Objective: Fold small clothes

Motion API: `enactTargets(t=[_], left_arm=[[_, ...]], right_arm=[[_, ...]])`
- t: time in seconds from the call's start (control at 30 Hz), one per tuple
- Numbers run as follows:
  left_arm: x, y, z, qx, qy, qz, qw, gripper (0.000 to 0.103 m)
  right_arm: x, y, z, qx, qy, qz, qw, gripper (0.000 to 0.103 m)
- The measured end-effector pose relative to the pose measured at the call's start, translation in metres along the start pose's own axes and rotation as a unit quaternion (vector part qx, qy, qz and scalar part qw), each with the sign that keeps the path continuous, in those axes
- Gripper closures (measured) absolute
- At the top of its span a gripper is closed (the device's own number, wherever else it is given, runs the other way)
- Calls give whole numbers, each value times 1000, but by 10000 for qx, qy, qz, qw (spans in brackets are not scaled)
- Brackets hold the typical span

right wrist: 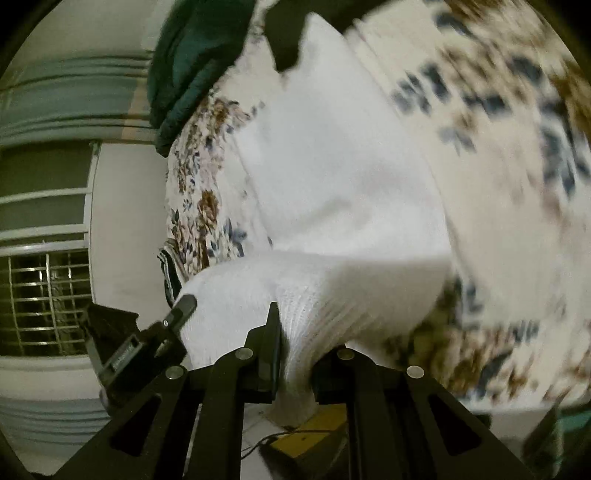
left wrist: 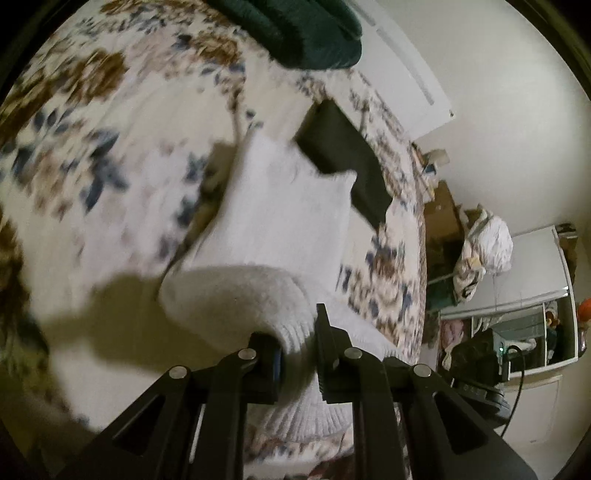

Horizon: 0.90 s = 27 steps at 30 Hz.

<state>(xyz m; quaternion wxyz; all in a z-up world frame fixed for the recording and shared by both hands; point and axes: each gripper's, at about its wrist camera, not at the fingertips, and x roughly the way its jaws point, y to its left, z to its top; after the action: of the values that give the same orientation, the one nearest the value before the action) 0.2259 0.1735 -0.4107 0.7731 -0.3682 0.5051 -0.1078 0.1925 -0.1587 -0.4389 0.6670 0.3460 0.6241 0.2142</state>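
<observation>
A small white knitted garment [left wrist: 284,206] lies on a floral bedsheet [left wrist: 110,147]. My left gripper [left wrist: 299,350] is shut on its ribbed hem and lifts that edge, so the cloth curls over. In the right wrist view the same white garment [right wrist: 332,166] stretches away over the sheet [right wrist: 498,184]. My right gripper [right wrist: 295,354] is shut on another part of the ribbed hem, also lifted. The left gripper [right wrist: 177,314] shows at the left of that view, holding the hem. A black folded garment [left wrist: 343,155] lies just beyond the white one.
A dark green garment [left wrist: 303,29] lies at the far end of the bed, also in the right wrist view [right wrist: 192,62]. The bed edge runs along the right in the left wrist view, with a wall, cluttered shelves [left wrist: 517,295] and a window grille [right wrist: 44,295] beyond.
</observation>
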Motion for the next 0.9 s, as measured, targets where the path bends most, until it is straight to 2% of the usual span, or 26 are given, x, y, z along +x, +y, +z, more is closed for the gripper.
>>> enactTargets(t=[0.23,0.4,0.53,0.6,0.63,0.67,0.73,0.77,0.87,0.9], left_arm=[[54,-2,86,-100,-264,-74,9996,91],[108,14,150,-421,-8,-85,9991,86],[130,38,181,-978,148,-354,9945,80],[135,46,190,-1097,171,-396,9930,79],[138,52,193,-1176,205,-441,9919,78],[138,56,194,-1233,235,-477,9909,77],[139,65,198,-1380,263,-579,9884,59],[136,69,201,-1497,234,-659,9863,56],[127,78,208,-1623,143,-773,9836,54],[122,80,210,-1603,88,-740,9843,52]], right_arm=[[17,9,121,532,-198,177,9982,90],[54,9,211,962,-152,146,9951,89],[81,0,263,1296,3,36,9916,84],[90,-3,282,1344,73,49,9909,83],[93,-5,289,1337,78,65,9910,79],[94,-7,292,1338,64,101,9909,69],[90,-12,297,1359,-113,287,9902,55],[86,-15,299,1372,-232,341,9897,51],[73,-25,302,1409,-462,355,9883,49],[67,-27,302,1345,-549,195,9892,49]])
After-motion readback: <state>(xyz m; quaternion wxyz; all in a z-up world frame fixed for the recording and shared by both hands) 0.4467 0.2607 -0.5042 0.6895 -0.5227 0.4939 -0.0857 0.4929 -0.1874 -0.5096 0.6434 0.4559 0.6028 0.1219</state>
